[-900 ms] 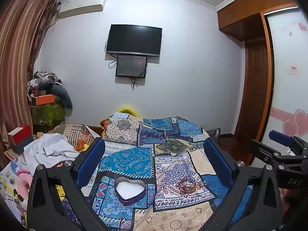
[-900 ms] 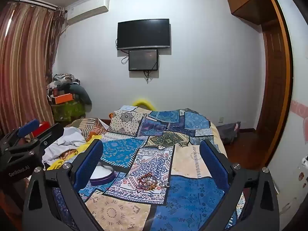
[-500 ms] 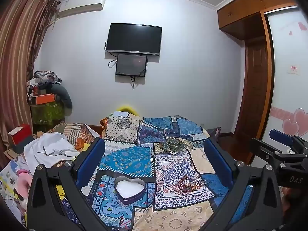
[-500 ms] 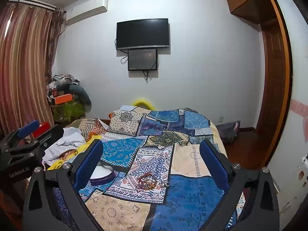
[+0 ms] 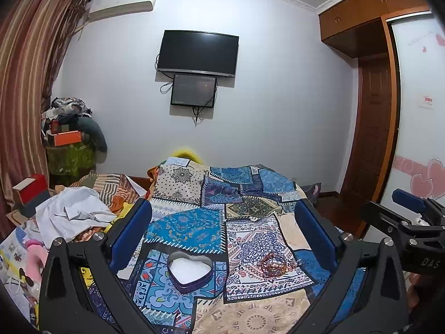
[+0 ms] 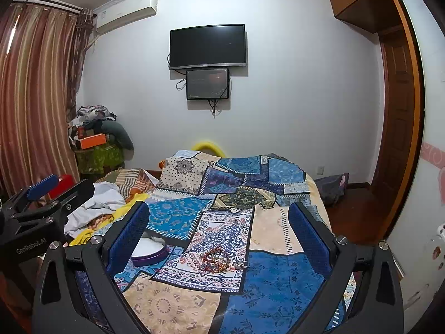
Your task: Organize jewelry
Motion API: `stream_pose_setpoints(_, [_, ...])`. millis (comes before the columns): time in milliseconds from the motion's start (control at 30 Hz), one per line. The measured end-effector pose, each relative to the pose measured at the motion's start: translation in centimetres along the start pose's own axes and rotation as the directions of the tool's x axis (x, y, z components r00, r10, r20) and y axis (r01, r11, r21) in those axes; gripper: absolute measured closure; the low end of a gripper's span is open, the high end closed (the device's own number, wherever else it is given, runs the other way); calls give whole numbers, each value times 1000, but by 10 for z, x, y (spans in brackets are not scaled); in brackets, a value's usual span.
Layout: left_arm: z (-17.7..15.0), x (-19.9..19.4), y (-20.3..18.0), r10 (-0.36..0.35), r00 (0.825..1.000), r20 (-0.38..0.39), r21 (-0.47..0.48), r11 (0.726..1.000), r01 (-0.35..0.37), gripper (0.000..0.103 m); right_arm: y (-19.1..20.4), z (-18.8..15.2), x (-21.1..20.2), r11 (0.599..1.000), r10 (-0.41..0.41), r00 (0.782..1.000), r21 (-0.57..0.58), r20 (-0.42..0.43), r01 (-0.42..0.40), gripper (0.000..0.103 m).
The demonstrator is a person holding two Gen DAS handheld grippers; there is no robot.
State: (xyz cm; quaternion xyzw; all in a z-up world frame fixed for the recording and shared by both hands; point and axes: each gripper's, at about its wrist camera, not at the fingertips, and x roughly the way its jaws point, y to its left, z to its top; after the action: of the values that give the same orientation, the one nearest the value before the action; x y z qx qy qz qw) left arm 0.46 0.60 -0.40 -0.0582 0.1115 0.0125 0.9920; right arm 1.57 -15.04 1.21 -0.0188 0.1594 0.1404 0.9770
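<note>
A heart-shaped tin box with a white lining lies open on the patchwork bedspread; it also shows in the right wrist view. A pile of reddish beaded jewelry lies to its right, also in the right wrist view. My left gripper is open and empty, held above and short of the box. My right gripper is open and empty, held above and short of the jewelry. Each gripper shows at the edge of the other's view.
Crumpled white cloth and clothes lie on the bed's left side. A red box and a stacked pile stand by the curtain at left. A wardrobe and door are at right. A TV hangs on the far wall.
Both views have shifted only slightly. Both grippers stay open, and the box and jewelry have not moved.
</note>
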Motion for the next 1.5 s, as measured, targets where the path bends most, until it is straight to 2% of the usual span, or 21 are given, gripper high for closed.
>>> stream_pose_setpoints(600, [-4, -1, 6, 10, 1000, -5, -6, 1000, -10, 0, 8, 2, 4, 1000, 24, 1000, -3, 0, -24, 4])
stream_pose_setpoints(1500, [-3, -1, 4, 12, 1000, -10, -4, 1000, -12, 0, 5, -1, 9, 1000, 18, 1000, 2, -4, -18, 4])
